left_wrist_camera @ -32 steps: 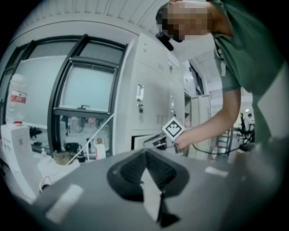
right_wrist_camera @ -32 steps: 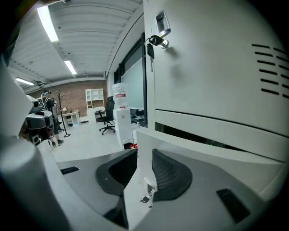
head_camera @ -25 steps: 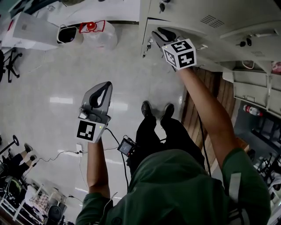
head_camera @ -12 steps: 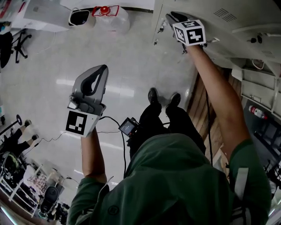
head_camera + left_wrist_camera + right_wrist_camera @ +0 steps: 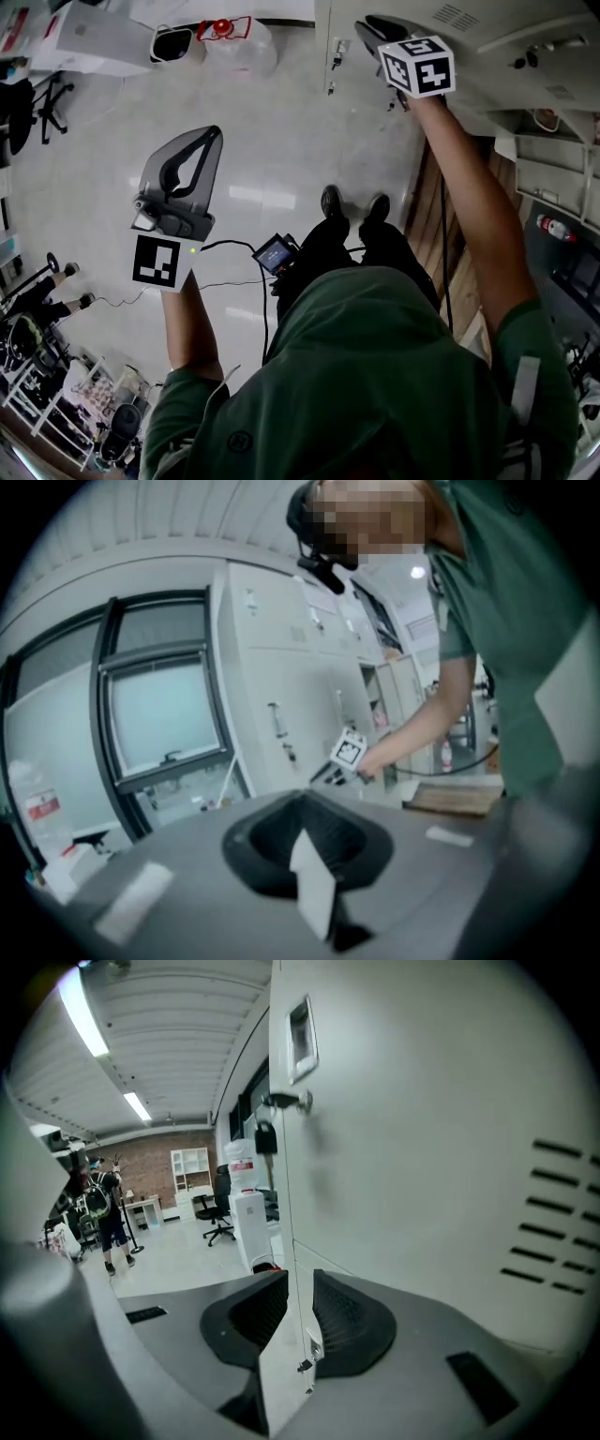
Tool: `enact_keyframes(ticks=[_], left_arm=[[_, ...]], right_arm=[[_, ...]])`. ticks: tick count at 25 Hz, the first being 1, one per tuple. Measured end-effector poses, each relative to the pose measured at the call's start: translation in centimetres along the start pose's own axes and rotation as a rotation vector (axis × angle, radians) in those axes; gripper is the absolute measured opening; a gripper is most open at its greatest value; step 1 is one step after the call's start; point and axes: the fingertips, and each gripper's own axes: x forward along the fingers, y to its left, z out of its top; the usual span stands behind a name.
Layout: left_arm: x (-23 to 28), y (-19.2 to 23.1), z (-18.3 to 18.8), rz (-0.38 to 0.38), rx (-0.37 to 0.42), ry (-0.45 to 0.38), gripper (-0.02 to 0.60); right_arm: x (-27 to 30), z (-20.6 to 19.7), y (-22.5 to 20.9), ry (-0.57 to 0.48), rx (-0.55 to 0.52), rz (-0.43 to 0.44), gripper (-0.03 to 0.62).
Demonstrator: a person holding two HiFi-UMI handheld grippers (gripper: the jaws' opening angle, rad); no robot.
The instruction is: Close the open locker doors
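Head view: even indoor light, glossy floor (image 5: 281,122) with pale glare patches near centre; fisheye bend, rim dimmer.
Left gripper view: soft blur all over, window (image 5: 164,714) bright at 9 o'clock, black vignette corners.
Right gripper view: sharper, ceiling light strips (image 5: 80,1016) glaring at 11 o'clock, locker door (image 5: 422,1147) evenly lit, soft shadow at 12 o'clock.

You are looking at a pale grey locker door (image 5: 422,1147) standing upright and ajar, its free edge turning toward you, vent slots showing on its face, a dark tag hanging beneath its lock.
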Motion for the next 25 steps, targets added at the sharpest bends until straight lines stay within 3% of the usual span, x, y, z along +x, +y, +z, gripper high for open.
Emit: enact_keyframes(ticks=[2, 6, 10, 13, 15, 18, 23, 25], left_arm=[[0.5, 0.3, -1.9, -0.005, 0.055, 0.048, 0.002], [1.0, 1.2, -7.2, 0.001, 0.074, 0.136, 0.002], [-0.1, 2.9, -13.0, 0.007, 0.202, 0.328, 0.002], [-1.4, 4.8, -13.9, 0.03, 0.293, 0.407, 0.002], [-1.5, 5.2, -11.5, 0.04, 0.269, 0.365, 0.002], [0.1, 3.6, -5.0, -0.002, 0.155, 0.212, 0.002], [3.8, -3.1, 8.7, -0.191, -0.032, -0.061, 0.002], [4.4, -6.2, 13.1, -0.279, -0.064, -0.141, 0.002]], right_arm=[[-2.6, 1.4, 0.6, -0.044, -0.003, -0.002, 0.08], [-8.7, 3.0, 1.8, -0.119, -0.009, -0.011, 0.08], [-15.3, 3.0, 1.7, -0.172, -0.006, -0.058, 0.08], [-20.1, 2.8, 1.2, -0.202, -0.004, -0.113, 0.078], [-23.2, 2.9, 1.1, -0.224, 0.001, -0.147, 0.08], [-27.7, 3.1, 1.2, -0.26, 0.01, -0.194, 0.08], [-34.1, 3.6, 1.7, -0.31, 0.039, -0.269, 0.078], [-36.6, 3.7, 1.8, -0.326, 0.055, -0.287, 0.08]])
